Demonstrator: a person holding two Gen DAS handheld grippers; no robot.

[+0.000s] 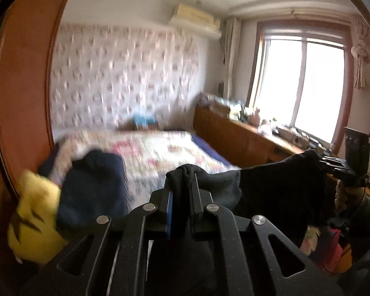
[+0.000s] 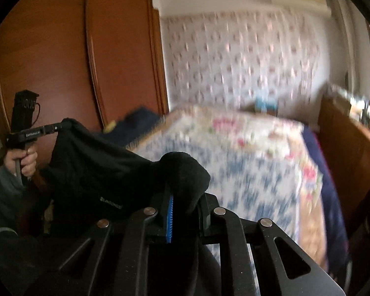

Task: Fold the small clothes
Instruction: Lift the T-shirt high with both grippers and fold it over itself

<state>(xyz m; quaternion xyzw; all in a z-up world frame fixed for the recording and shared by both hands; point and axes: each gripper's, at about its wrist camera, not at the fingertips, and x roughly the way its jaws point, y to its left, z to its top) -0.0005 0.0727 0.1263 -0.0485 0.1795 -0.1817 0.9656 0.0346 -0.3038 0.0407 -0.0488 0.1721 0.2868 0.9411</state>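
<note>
While stretched in the air between both tools, black garment (image 1: 278, 185) pinched at either end: one bunched edge clamped between the closed fingers of left gripper (image 1: 183, 192), the opposite edge wadded into a rounded lump over right gripper (image 2: 182, 197), whose fingers are likewise closed on the cloth. Hangs above the foot of bed (image 2: 246, 162), sagging a little in the middle, not touching the cover. Soft matte knit, dull black, with a small pale printed label (image 2: 110, 203) seen only from the right wrist. Same view alone gives the other hand (image 2: 22, 159) wrapped round the left tool's grip, a grey sleeve below it, and the curved reddish-brown wardrobe doors (image 2: 86, 56) behind. Left wrist view alone offers a bright window (image 1: 305, 88) in a brown frame, a knotted pale curtain (image 1: 360, 54), a cream air conditioner (image 1: 197, 16) high on the wall, a long wooden cabinet (image 1: 236, 138) cluttered along its top, a yellow plush toy (image 1: 34, 217) with black markings, and a dark blue garment (image 1: 93, 192) heaped beside it at the bed's near corner. Bedcover quilted, floral, pink and blue on white; wall behind papered in a small repeating motif. Blue ribbed pad visible on one finger of each tool. Background smeared by motion blur.
</note>
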